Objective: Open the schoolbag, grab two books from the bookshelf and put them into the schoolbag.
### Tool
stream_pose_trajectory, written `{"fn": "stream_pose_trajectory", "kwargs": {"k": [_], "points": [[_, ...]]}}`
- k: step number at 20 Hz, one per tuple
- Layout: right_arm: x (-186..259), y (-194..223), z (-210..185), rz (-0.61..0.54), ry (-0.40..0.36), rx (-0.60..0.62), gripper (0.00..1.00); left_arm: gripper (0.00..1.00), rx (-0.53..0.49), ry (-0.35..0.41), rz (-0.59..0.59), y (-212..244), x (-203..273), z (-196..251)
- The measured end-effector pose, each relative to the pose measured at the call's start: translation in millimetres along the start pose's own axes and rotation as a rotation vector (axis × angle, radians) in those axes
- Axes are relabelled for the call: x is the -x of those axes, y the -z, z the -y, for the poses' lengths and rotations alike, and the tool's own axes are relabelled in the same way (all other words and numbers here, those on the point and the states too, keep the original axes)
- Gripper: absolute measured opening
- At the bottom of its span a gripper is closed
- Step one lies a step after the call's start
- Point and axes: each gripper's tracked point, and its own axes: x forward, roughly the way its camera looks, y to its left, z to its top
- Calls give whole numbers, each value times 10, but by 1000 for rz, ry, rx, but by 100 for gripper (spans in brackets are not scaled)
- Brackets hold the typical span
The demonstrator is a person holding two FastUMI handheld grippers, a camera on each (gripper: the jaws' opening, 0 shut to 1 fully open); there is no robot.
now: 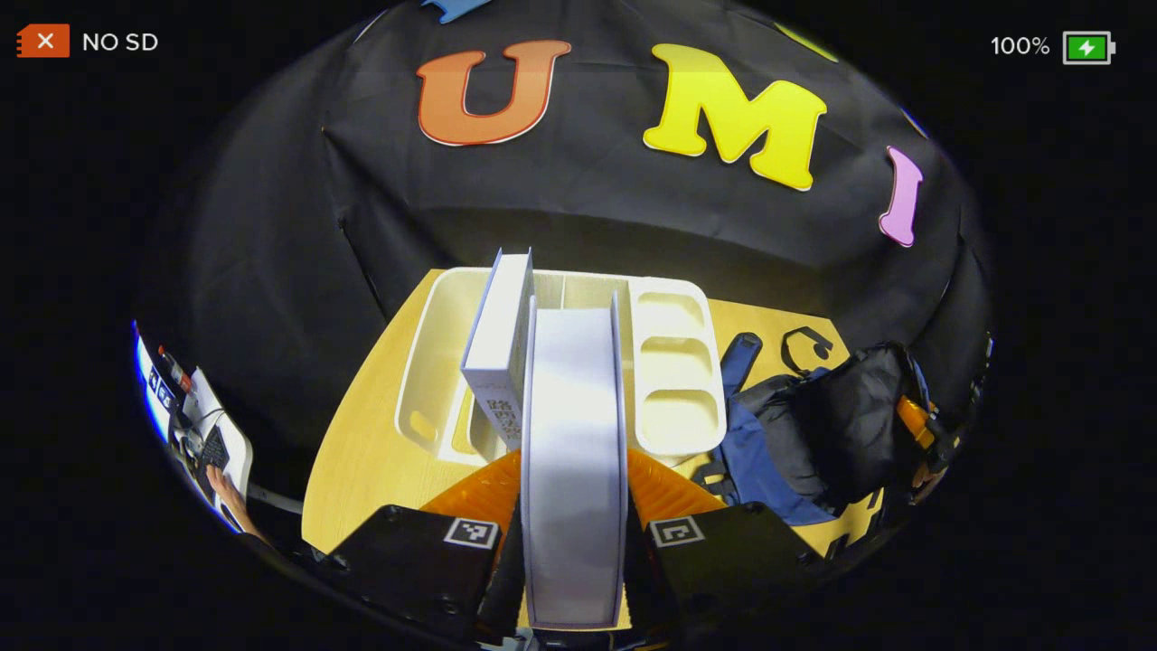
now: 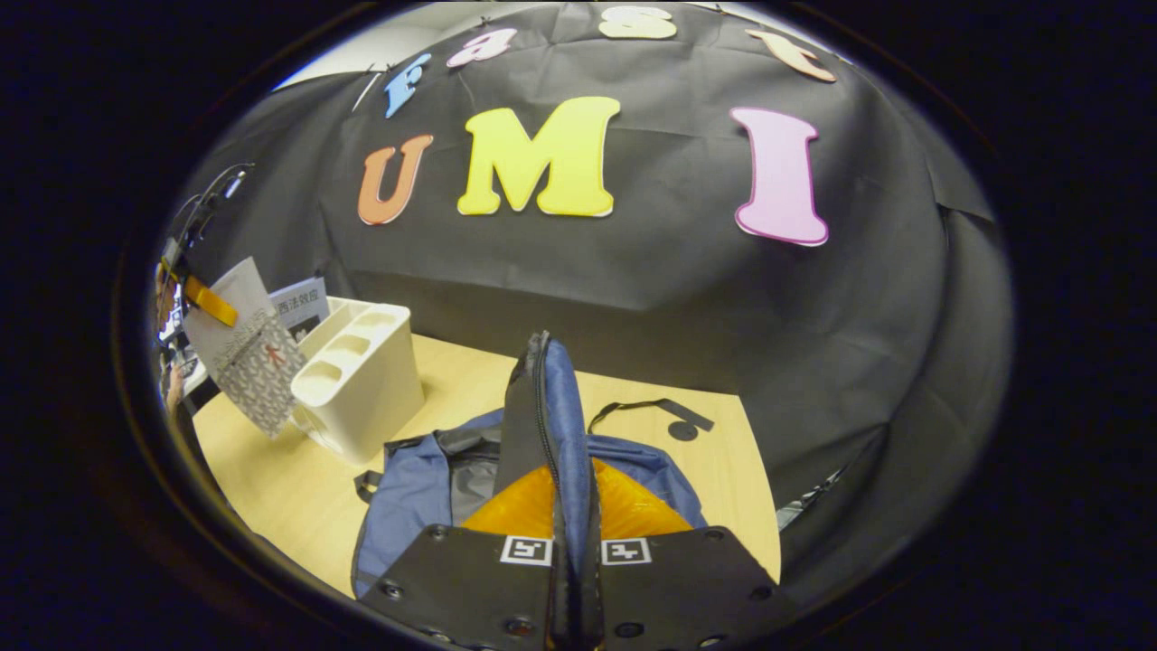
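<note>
Left gripper view: our left gripper (image 1: pixel 573 506) is clenched on a white book (image 1: pixel 573 452), both orange fingers (image 1: pixel 484 493) pressing its covers, the page edge rising straight ahead between the jaws. Just beyond the fingertips stands the cream bookshelf (image 1: pixel 673 362) on the wooden table (image 1: pixel 362 452), and a second book (image 1: pixel 499 348) stands upright in it, slightly left of the jaws. Off to the right of the jaws lies the schoolbag (image 1: pixel 813 434), blue and black, its mouth gaping.

From the right gripper view, our right gripper (image 2: pixel 571 506) is clamped on the schoolbag's (image 2: pixel 425 479) zippered edge (image 2: pixel 542 407), which stands up between the jaws. Far left of these jaws we see the bookshelf (image 2: pixel 362 380), with the held book (image 2: pixel 249 348) tilted in front of it.
</note>
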Motion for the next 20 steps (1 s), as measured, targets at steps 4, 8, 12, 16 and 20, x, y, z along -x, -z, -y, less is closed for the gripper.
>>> {"fn": "stream_pose_trajectory", "kwargs": {"k": [4, 8, 12, 16, 20], "points": [[-41, 34, 9, -24, 3, -8, 5, 47, 41, 68, -37, 336, 202, 30], [-55, 28, 32, -32, 4, -14, 5, 47, 46, 145, -85, 629, 314, 162], [-116, 72, 2, -48, -2, -29, 5, 47, 50, 190, -139, 864, 252, 320], [-160, 105, -71, -67, -22, -45, 5, 47, 104, 281, -147, 858, 235, 613], [-154, 66, -77, -76, -33, -54, 5, 46, 198, 436, -152, 783, 172, 1110]]}}
